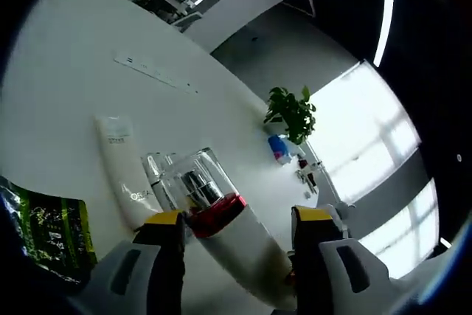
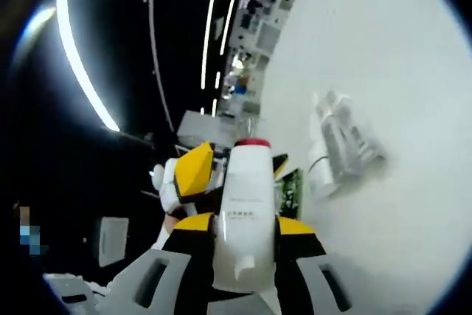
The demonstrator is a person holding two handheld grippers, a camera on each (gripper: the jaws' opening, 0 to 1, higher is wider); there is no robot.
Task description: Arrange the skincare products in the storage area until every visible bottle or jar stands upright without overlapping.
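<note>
1. Left gripper view: a white pump bottle with a red collar (image 1: 221, 215) and a clear cap runs between the two yellow-tipped jaws of the left gripper (image 1: 240, 219). Its long axis runs along the jaws, cap end pointing away from the camera. Whether the pads actually press it I cannot tell; there looks to be some gap on the right side.
2. Same view: a white tube (image 1: 125, 175) lies flat on the white desk (image 1: 66, 71), just left of the bottle's cap end, with a small clear bottle (image 1: 155, 171) between them. A green-printed packet (image 1: 48, 230) sits near the desk's near-left edge. A potted plant (image 1: 291, 112) and a blue item (image 1: 279, 147) stand far off toward the far edge.
3. Right gripper view: the right gripper (image 2: 240, 223) is clenched on the same white bottle (image 2: 247, 204), jaws on either side of its body, red collar at the far end. The bottle's axis is in line with the jaws.
4. Same view: the other gripper's yellow tips (image 2: 193, 171) sit at the bottle's far end, so both claws meet on this one bottle, which looks lifted off the desk.
5. Same view: a clear wrapped pack (image 2: 343, 142) lies tilted on the desk, well apart to the right.
6. Judgement: the right gripper carries the bottle; the next move likely turns its base down toward the desk, clear of the tube.
</note>
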